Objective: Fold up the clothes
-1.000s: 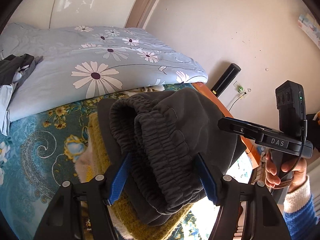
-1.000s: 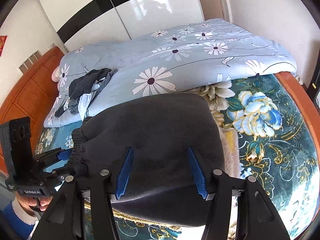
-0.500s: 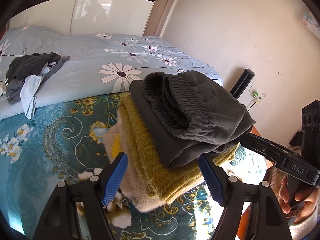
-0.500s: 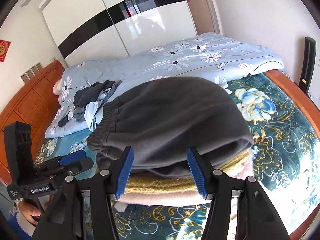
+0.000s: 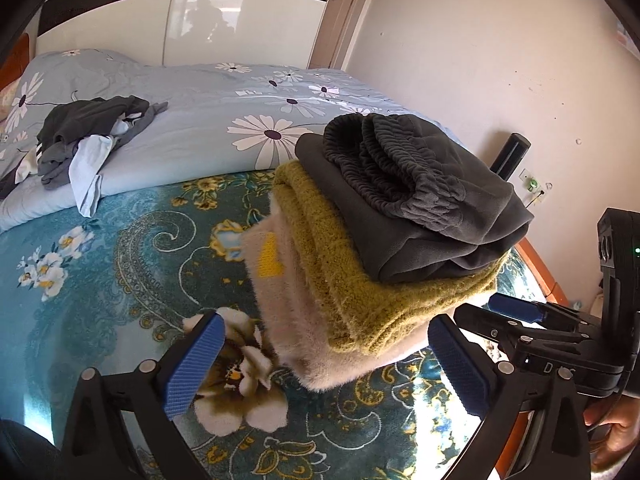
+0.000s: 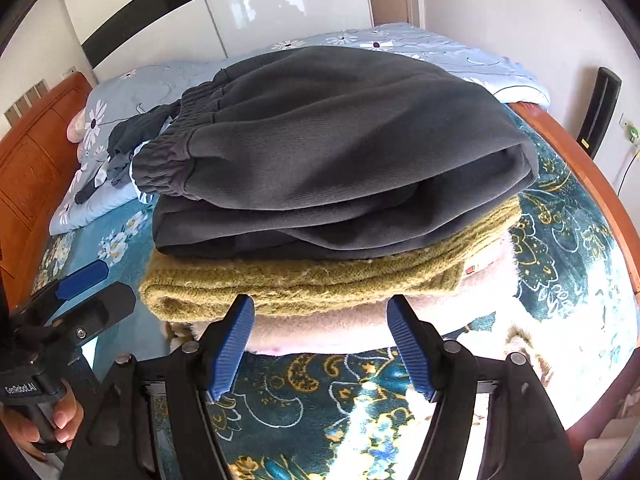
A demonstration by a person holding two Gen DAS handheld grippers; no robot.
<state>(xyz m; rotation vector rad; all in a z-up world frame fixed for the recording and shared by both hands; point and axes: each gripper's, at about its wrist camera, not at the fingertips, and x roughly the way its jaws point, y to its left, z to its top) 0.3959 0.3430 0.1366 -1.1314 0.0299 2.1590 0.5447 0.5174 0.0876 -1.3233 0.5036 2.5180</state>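
A stack of folded clothes sits on the teal floral bedspread (image 5: 120, 264): dark grey sweatpants (image 5: 412, 196) on top, an olive knit sweater (image 5: 360, 280) under them, a pale pink fluffy garment (image 5: 304, 320) at the bottom. The same stack shows in the right wrist view: sweatpants (image 6: 340, 148), sweater (image 6: 320, 284). My left gripper (image 5: 328, 364) is open and empty, just in front of the stack. My right gripper (image 6: 320, 348) is open and empty at the stack's near edge, by the pink layer (image 6: 320, 326).
A heap of unfolded dark and light clothes (image 5: 84, 140) lies on the light blue daisy duvet (image 5: 224, 120) at the back. The bed's wooden edge (image 6: 592, 176) runs on the right, with a wall and socket beyond. A wooden headboard (image 6: 36, 176) stands left.
Both grippers have let go of the grey sweatpants and drawn back and down. The sweatpants now rest on top of the stack.
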